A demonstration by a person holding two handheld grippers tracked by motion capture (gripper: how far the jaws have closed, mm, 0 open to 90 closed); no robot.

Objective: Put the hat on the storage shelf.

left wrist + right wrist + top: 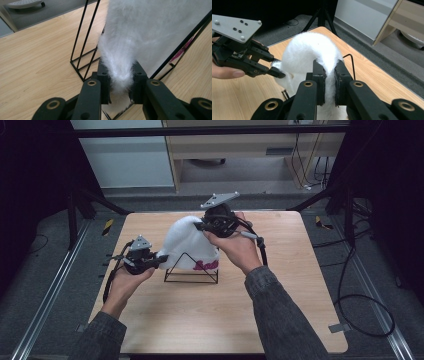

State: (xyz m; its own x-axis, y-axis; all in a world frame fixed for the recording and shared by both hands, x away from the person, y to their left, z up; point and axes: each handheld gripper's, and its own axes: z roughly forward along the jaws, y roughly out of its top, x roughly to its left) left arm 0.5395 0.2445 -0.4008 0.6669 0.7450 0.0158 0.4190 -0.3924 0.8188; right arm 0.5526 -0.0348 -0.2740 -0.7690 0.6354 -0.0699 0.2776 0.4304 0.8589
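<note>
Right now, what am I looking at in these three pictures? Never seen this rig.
No robot: a person holds hand-held tongs in each hand. The high view looks down on a wooden table; the other two come from cameras riding on each tool, looking along its black jaws. On the table stands a black wire stand with a fluffy white hat over it. The left tongs are shut on the hat's edge, and the right tongs are shut on a fold of it, so both hands hold the hat.

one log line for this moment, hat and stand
left gripper: shut on white hat | right gripper: shut on white hat | wire stand: under hat, on table
</note>
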